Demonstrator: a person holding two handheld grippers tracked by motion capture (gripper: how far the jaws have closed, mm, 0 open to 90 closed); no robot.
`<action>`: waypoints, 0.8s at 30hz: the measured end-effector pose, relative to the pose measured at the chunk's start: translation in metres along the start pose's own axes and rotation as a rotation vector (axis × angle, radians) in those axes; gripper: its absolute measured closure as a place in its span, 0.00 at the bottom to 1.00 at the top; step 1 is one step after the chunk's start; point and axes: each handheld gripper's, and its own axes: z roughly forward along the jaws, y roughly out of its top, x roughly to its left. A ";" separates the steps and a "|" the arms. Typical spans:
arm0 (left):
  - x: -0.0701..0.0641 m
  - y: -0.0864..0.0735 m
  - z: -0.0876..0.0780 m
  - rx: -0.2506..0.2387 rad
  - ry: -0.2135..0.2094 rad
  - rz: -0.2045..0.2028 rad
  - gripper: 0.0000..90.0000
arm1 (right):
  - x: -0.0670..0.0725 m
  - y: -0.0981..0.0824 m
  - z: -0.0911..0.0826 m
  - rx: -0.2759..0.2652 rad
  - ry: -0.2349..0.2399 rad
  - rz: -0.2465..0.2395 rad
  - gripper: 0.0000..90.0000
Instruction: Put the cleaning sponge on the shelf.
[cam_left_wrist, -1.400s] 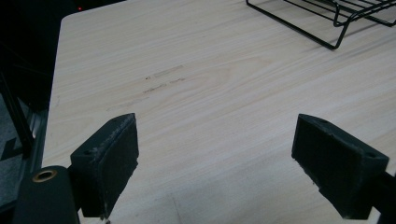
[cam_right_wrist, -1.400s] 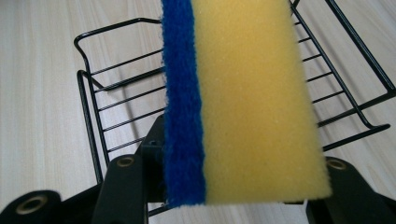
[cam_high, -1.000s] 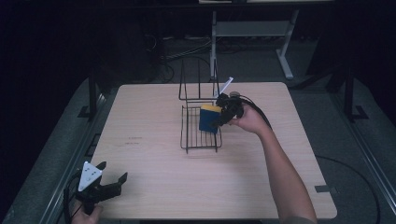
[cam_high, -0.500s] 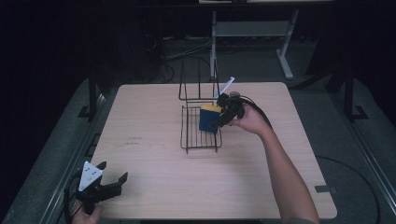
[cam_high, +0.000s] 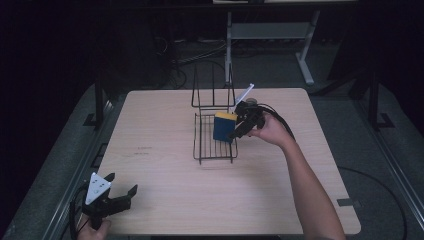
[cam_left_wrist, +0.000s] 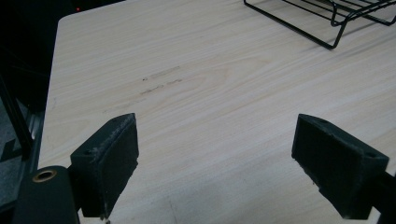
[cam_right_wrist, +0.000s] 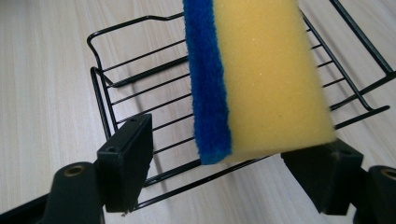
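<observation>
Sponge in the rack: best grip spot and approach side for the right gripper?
Probably across the thickness: one pad on the blue scrub face, one on the yellow foam face. The sponge stands on edge in the wire rack, so its flat faces are exposed. Come from the right gripper side, above the rack's wires; its jaws look open around the sponge's near end.

No text, label, brand name, number or sign can be read on anything here. The pale wooden worktop (cam_high: 165, 125) bears a few faint dark smudges (cam_left_wrist: 161, 81) left of the wire rack (cam_high: 215, 142), but they form no letters. The sponge (cam_right_wrist: 261, 74) shows plain yellow and blue faces with no printing.
</observation>
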 end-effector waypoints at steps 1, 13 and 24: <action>0.000 0.000 0.000 -0.001 0.000 0.000 0.16 | 0.000 0.000 -0.002 -0.003 -0.004 -0.004 0.27; 0.000 -0.001 -0.001 0.001 0.000 0.000 0.16 | 0.002 -0.007 -0.005 -0.007 -0.019 -0.011 0.26; -0.002 0.000 -0.001 -0.004 -0.001 0.001 0.16 | 0.006 -0.015 -0.012 -0.006 -0.026 0.011 0.26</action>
